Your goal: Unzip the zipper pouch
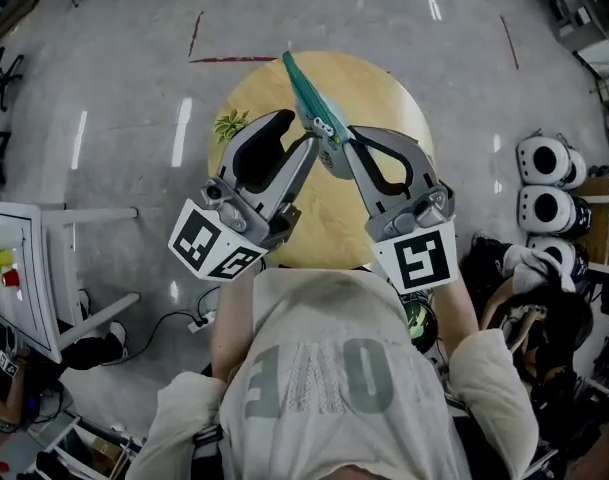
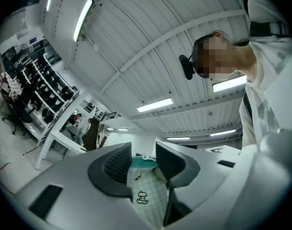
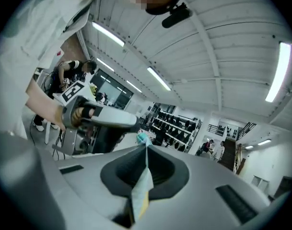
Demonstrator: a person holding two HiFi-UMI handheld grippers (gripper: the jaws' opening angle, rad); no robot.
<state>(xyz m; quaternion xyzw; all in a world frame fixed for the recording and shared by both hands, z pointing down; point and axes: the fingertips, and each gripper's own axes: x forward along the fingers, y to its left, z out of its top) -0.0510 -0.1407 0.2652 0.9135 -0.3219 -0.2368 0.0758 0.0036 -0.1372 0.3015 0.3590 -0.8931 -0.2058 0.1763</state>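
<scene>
The person holds both grippers raised in front of the chest, tips meeting over a round wooden table (image 1: 384, 83), and the zipper pouch (image 1: 306, 93) hangs in the air between them, clear of the tabletop. From the head view the pouch shows edge-on as a narrow teal strip that slants up and away from the two tips.

The left gripper (image 2: 143, 156) has its jaws spread, and the pouch sits in the gap: pale checked cloth with a small apple-core print, and the teal zipper band across the top. The cloth appears to rest loosely between the pads (image 2: 116, 164) rather than being squeezed, though the view is too close to be sure of contact on either side.

The right gripper (image 3: 146, 150) has its jaws pressed together on a thin fold of the pouch. The cloth stands as a narrow upright sliver in the seam between the pads, and a teal tip pokes out beyond them. Past that tip, the right gripper view shows the left gripper in the person's hand (image 3: 45, 110).

Each gripper's marker cube (image 1: 212, 245) faces the head camera. A row of white headsets (image 1: 544, 158) lies on the grey floor (image 1: 114, 68) to the right of the table.
</scene>
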